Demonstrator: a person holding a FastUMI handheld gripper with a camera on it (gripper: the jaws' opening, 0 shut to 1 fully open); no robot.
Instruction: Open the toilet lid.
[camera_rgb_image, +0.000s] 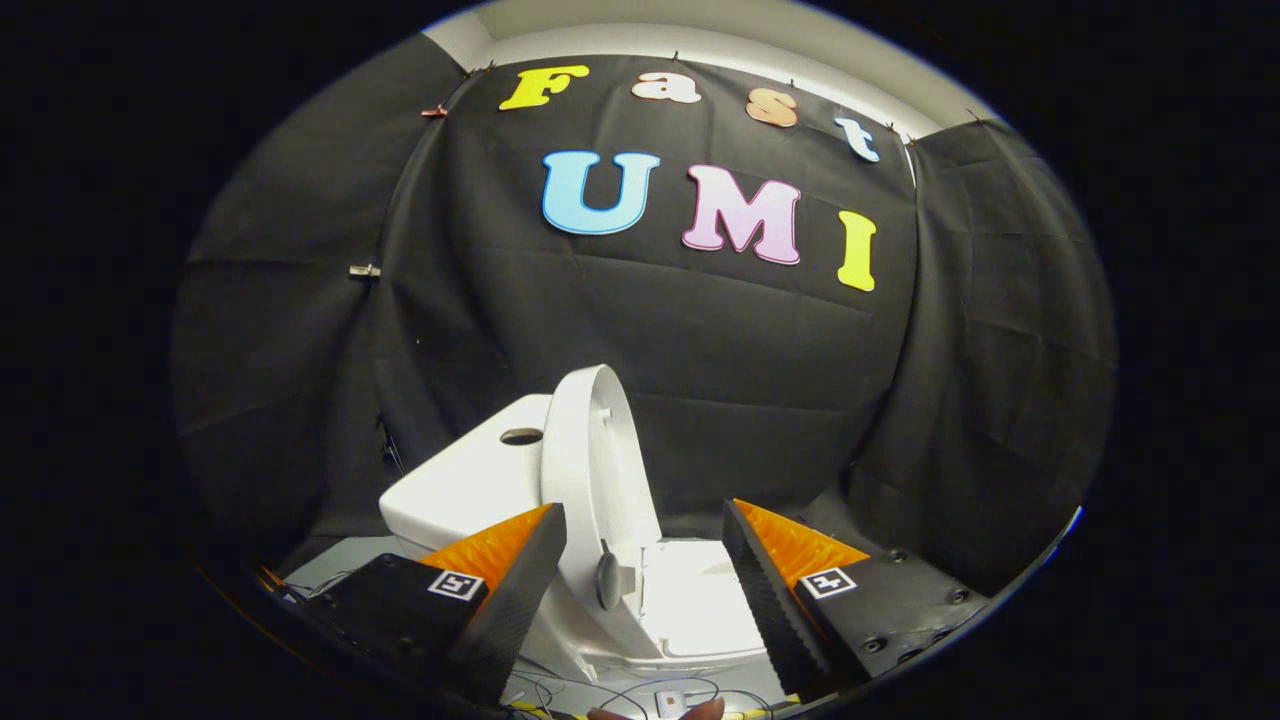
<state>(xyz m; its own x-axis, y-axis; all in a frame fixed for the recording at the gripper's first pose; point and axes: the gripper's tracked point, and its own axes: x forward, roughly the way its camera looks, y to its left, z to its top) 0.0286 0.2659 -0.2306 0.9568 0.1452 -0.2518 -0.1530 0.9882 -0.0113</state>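
Standing up on its hinge, the toilet lid (590, 450) sits in the lower middle of the frame, a little left of centre. It leans back toward the tank (470, 480), which has a round hole on top. So the lid looks already open, and the task seems nearly done or done.

The gripper (645, 570) has its jaws spread wide apart — they pinch nothing. The lid's lower part shows in the gap between them, close to the left one. Below the lid, the white seat (700, 610) lies flat over the bowl, lit brightly.

The lid looks like hard, smooth plastic. It is probably stiff and fairly light, and it swings on its hinge at the back. It would likely be slippery, so the jaws could slide off it. The thin front edge looks like the best place to hold or push. If it were let go too soon, it might drop with a bang.

Each side of the gripper carries a small square tag (455, 585) with a black and white pattern — it cannot be read as words. No brand name shows on the toilet. Thin wires (560, 690) lie on the floor at the bottom of the frame.
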